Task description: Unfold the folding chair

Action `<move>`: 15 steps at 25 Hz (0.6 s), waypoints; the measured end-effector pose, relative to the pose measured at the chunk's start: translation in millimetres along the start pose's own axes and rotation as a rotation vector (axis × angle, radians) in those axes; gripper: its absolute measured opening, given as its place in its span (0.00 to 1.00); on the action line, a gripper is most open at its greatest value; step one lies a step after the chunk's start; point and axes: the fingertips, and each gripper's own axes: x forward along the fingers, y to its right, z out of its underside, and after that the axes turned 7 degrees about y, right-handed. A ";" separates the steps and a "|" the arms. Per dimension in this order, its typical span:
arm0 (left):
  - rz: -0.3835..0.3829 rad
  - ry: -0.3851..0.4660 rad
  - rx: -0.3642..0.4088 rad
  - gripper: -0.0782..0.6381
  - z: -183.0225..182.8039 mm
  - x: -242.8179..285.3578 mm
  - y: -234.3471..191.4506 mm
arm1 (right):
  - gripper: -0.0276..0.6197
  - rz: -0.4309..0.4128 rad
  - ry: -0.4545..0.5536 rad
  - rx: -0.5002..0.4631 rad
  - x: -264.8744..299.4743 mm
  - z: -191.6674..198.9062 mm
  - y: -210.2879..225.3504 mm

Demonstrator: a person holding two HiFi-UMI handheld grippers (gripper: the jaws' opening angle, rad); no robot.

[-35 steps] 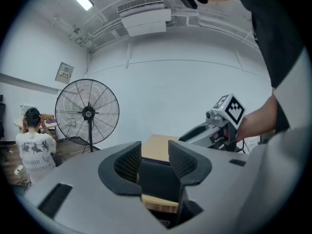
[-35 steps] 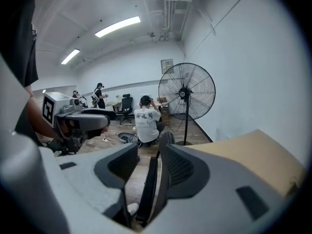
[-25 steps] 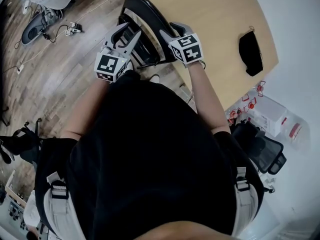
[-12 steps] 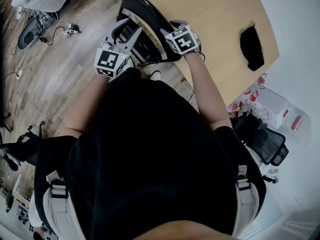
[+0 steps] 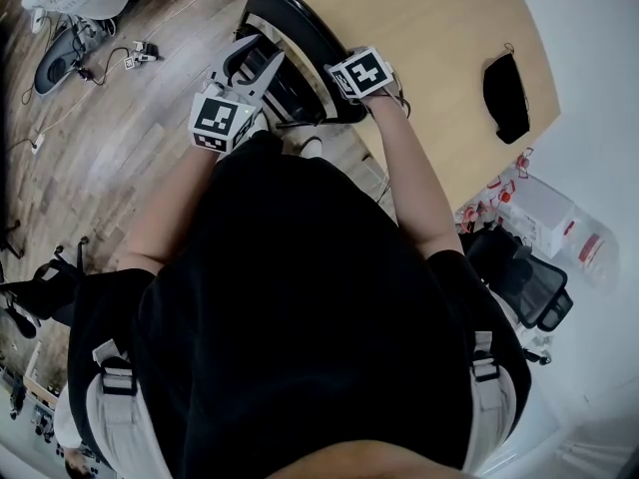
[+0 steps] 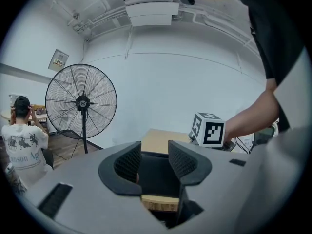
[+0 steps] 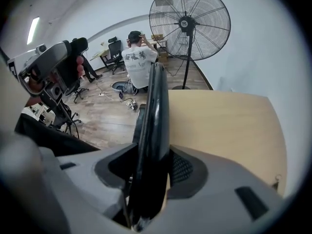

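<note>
The right gripper has its fingers clenched on the thin black edge of the folding chair, which runs straight away from them. The left gripper grasps a dark panel of the same chair between its fingers. Just beyond both is the wooden surface. To open the chair cleanly, steady one part and swing the other away slowly, drawing clear of the surface so nothing catches.
</note>
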 end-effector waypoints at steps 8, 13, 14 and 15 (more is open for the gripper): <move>-0.050 -0.003 0.007 0.34 -1.8 -13.3 5.1 | 0.25 -0.040 -0.073 -0.005 12.2 18.8 -7.8; -0.104 -0.008 0.008 0.34 -0.5 -30.3 10.4 | 0.18 -0.045 -0.070 0.011 14.2 22.0 -9.0; -0.115 -0.009 0.007 0.34 0.0 -34.3 11.7 | 0.18 -0.046 -0.068 0.012 14.5 21.8 -9.2; -0.126 -0.009 0.007 0.34 0.2 -38.4 13.6 | 0.17 -0.048 -0.066 0.012 14.7 21.8 -9.4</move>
